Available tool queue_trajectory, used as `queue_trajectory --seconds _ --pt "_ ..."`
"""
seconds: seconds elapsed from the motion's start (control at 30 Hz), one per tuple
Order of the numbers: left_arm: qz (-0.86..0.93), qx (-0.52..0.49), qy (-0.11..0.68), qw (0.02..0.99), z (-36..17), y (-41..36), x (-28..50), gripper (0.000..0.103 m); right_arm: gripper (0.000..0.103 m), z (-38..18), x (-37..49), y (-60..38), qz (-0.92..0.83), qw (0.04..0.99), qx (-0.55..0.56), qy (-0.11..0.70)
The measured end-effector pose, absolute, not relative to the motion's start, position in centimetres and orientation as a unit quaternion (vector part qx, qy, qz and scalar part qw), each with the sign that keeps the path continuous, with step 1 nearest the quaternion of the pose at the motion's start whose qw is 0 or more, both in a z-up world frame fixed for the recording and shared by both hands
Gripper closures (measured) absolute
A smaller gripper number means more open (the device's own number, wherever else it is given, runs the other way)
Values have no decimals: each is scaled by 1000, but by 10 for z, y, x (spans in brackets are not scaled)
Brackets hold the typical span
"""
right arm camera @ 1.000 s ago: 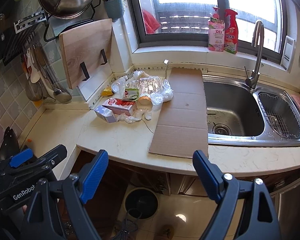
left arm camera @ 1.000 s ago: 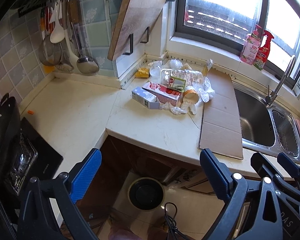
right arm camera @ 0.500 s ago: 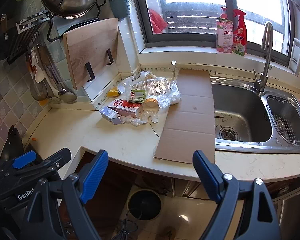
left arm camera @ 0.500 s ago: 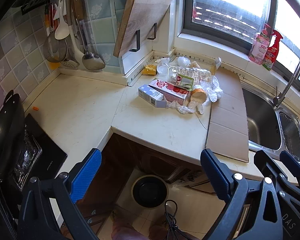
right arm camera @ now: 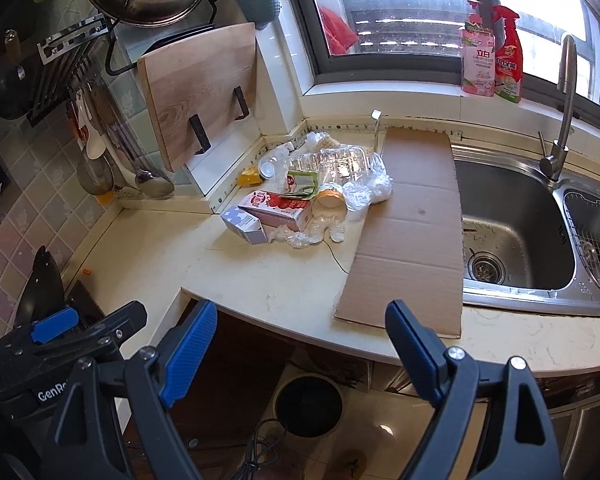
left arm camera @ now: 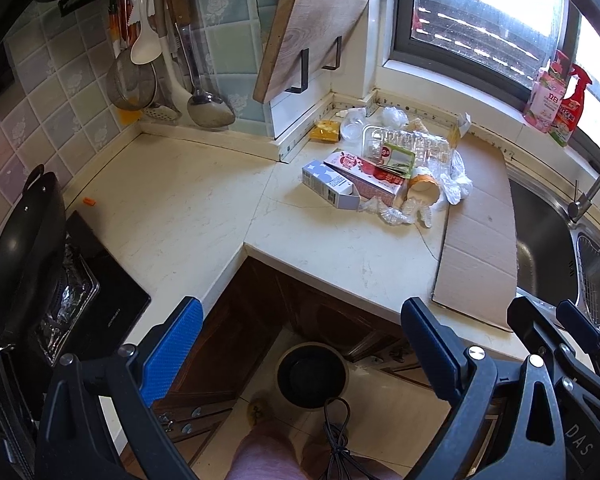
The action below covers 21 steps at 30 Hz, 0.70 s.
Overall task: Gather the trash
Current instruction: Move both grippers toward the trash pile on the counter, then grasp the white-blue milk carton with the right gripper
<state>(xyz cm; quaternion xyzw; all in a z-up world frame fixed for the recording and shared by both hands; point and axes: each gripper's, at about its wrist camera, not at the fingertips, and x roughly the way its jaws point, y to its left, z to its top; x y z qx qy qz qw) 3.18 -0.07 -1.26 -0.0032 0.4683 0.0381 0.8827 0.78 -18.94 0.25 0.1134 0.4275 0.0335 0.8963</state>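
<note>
Plainly, both claws are hanging wide open and holding nothing, out over the near edge of the worktop (right arm camera: pixel 284 292). The left claw (left arm camera: pixel 300 344) and the right claw (right arm camera: pixel 300 344) are sitting side by side, and the trash pile (right arm camera: pixel 308 196) is lying ahead of both, far across the worktop toward the back corner, well apart from either.

From the right claw the pile is lying nearly straight ahead; from the left claw it is lying ahead and to the right, so neither looks clearly nearer, though the right one seems better lined up. The red-and-white carton (left arm camera: pixel 364 178) is lying flat, its long axis running left to right and slightly angled; a small blue-and-white box (left arm camera: pixel 328 184) is touching its near left end. A paper cup (left arm camera: pixel 422 184) is lying on its side at the carton's right end, mouth toward the near side, with crumpled clear plastic (left arm camera: pixel 396 212) just beside it. A flattened cardboard sheet (right arm camera: pixel 412 232) is stretching near to far between the pile and the sink (right arm camera: pixel 512 232).

The sink basin is holding no trash. Below the worktop edge, on the floor, a round dark bin (right arm camera: pixel 308 404) is standing open; whether it holds anything I cannot tell.
</note>
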Motion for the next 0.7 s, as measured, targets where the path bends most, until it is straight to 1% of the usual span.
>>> queue_trajectory --seconds 0.37,0.53,0.7 --pt "3 -29 479 877 -26 14 61 4 16 -4 32 -178 33 893 95 438" --pt "-15 -13 479 877 -28 17 92 4 16 -6 56 -174 31 890 89 447" --pt "-1 -15 497 867 -41 42 132 4 19 -11 94 -160 40 886 69 456"
